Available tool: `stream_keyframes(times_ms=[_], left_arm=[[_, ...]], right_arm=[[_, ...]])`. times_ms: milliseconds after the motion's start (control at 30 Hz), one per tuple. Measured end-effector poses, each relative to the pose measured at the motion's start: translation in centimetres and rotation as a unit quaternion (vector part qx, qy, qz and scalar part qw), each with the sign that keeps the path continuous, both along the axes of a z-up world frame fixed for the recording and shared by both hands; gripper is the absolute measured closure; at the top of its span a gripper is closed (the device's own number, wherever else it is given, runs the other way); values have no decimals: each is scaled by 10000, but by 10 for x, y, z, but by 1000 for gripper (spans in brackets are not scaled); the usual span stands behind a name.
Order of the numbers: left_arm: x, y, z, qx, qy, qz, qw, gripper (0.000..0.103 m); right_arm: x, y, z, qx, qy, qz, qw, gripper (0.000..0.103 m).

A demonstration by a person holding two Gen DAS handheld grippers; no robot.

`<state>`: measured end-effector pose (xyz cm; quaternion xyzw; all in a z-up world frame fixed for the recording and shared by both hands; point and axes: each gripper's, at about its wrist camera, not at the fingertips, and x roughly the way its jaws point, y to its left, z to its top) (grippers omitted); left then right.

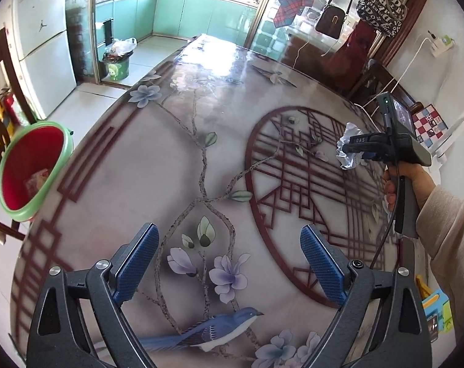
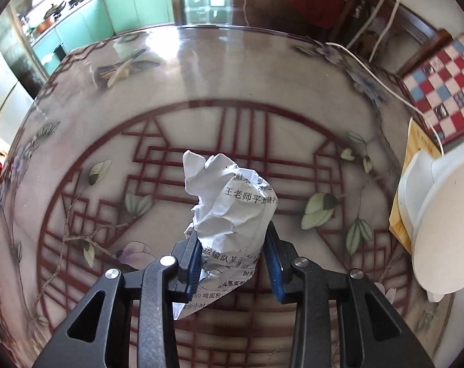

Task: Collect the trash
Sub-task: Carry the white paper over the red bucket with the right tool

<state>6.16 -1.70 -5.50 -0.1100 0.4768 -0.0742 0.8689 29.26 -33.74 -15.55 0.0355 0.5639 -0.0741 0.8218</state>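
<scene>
Above the tabletop (image 2: pixel 201 98), at twelve o'clock, crumpled paper (image 2: pixel 232 208) is clamped by the right hand-held gripper (image 2: pixel 235 260); transport to the bin (image 1: pixel 32 171) is judged next.

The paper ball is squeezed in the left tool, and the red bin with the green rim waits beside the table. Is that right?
Not quite. The crumpled paper ball is squeezed in the right tool, as the right wrist view shows. The left tool is open with nothing in it. The red bin with the green rim does wait beside the table.
</scene>
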Motion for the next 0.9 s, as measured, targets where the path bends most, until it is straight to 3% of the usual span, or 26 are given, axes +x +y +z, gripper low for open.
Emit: stream_keyframes(times_ms=[267,600,900], left_arm=[[8,20,-4,-22,89,132,9999,9],[18,51,-6,300,139,247,9991,9],[34,54,-13,123,125,-58,9998,9]], right_arm=[[-15,34,12,412,-166,243,9987,70],[-78,93,51,767,-799,841,9903,70],[-118,121,64,838,-791,728,9907,70]])
